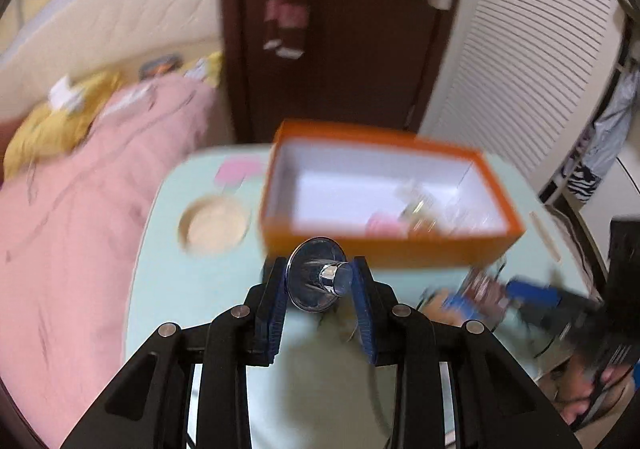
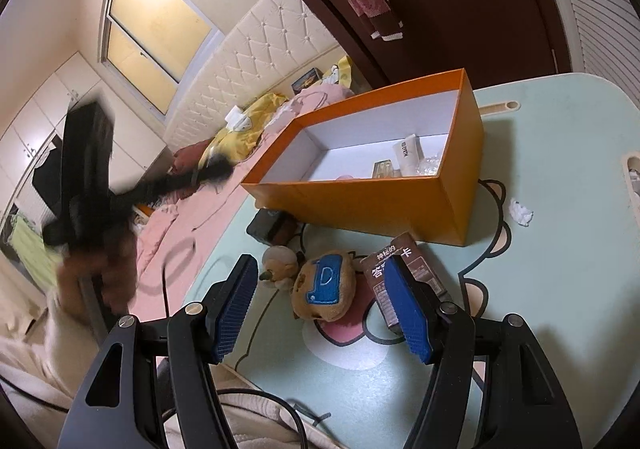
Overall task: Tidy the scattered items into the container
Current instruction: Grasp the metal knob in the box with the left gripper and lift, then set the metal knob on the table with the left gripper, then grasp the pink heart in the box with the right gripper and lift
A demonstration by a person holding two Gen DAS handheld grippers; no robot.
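The left gripper (image 1: pixel 320 281) was clamped on a shiny round metal piece (image 1: pixel 318 273), a chrome disc with a short knob standing out of its middle, the blue pads (image 1: pixel 276 309) pressing it from both sides. It hung just in front of the near wall of the orange box (image 1: pixel 384 241), over the pale green table (image 1: pixel 192 289), and the left wrist view was smeared with blur. The box stood open, white inside, with a few small things lying toward its right end: a white tube (image 2: pixel 408 153), something pinkish (image 1: pixel 386 227) and some clear, glinting bits I couldn't make out.

The right gripper (image 2: pixel 324 307) hung with its jaws well apart and nothing between the pads, low over the near part of the table. Just beyond its fingertips lay a brown plush toy (image 2: pixel 322 289) with a blue patch, a smaller tan plush (image 2: pixel 280 263) touching its left side, and a dark brown card box (image 2: pixel 408 273) with white lettering to the right, partly behind the right-hand finger. A small black object (image 2: pixel 268 227) sat on the table close to the orange box's near left corner. A crumpled white scrap (image 2: pixel 520 213) lay farther right, well apart. Left of the table spread a pink quilt (image 1: pixel 80 209).
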